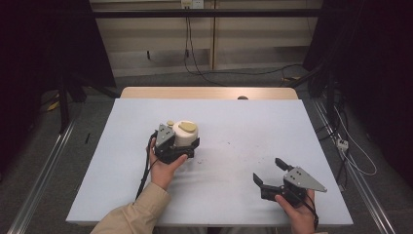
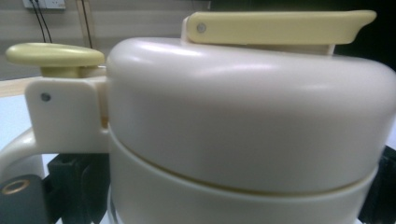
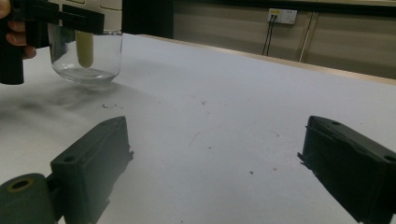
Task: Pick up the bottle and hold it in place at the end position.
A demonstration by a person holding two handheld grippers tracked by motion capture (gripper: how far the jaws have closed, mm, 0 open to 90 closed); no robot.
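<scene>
Cream-lidded glass jug (image 1: 184,132), yellow lever on top, clamped in left tongs (image 1: 181,144); right tongs (image 1: 271,172) wide open, empty

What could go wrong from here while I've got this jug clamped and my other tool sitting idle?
1. The left tool grips the jug around its smooth cream top, above a clear glass base; it might slip or tilt if lifted.
2. The handle and thumb lever sit close to one jaw, so a shift could press the lever.
3. The right tool hangs open, well apart, too far to steady the jug.
</scene>
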